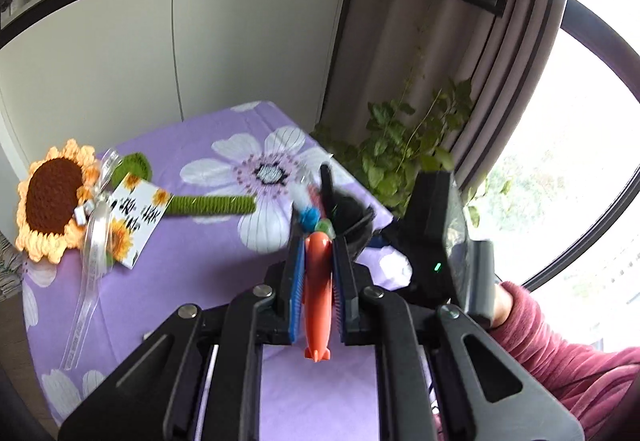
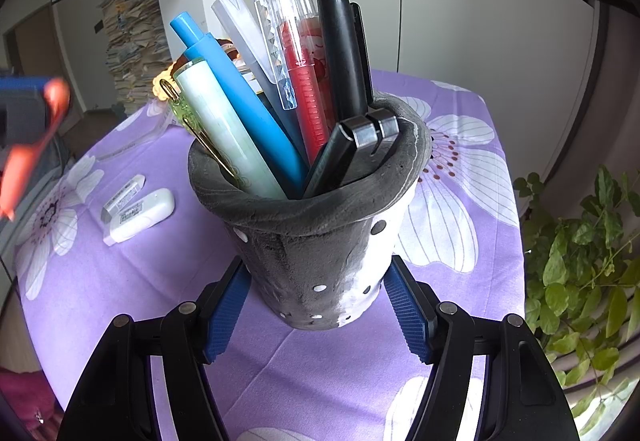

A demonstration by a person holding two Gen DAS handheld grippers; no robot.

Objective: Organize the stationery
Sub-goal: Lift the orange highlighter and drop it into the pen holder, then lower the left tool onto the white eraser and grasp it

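Left tongs (image 1: pixel 316 253) clamped on orange pen (image 1: pixel 318 297), right tongs (image 2: pixel 316 305) gripping grey pen holder (image 2: pixel 316 241), erasers (image 2: pixel 138 211) on tabletop (image 2: pixel 160 281) left of them

Matt, rough grey pen holder (image 2: pixel 316 241); glossy plastic pens (image 2: pixel 240 101); printed cloth tablecloth (image 2: pixel 120 301)

Left gripper (image 1: pixel 318 241) is held raised and angled downward, jaws closed tight on an orange carrot-shaped pen (image 1: pixel 318 289). Right gripper (image 2: pixel 316 301) is angled downward, blue pads clamped on either side of a grey pen holder (image 2: pixel 320 241). A pink-sleeved hand (image 1: pixel 504 301) is seen gripping its handle.
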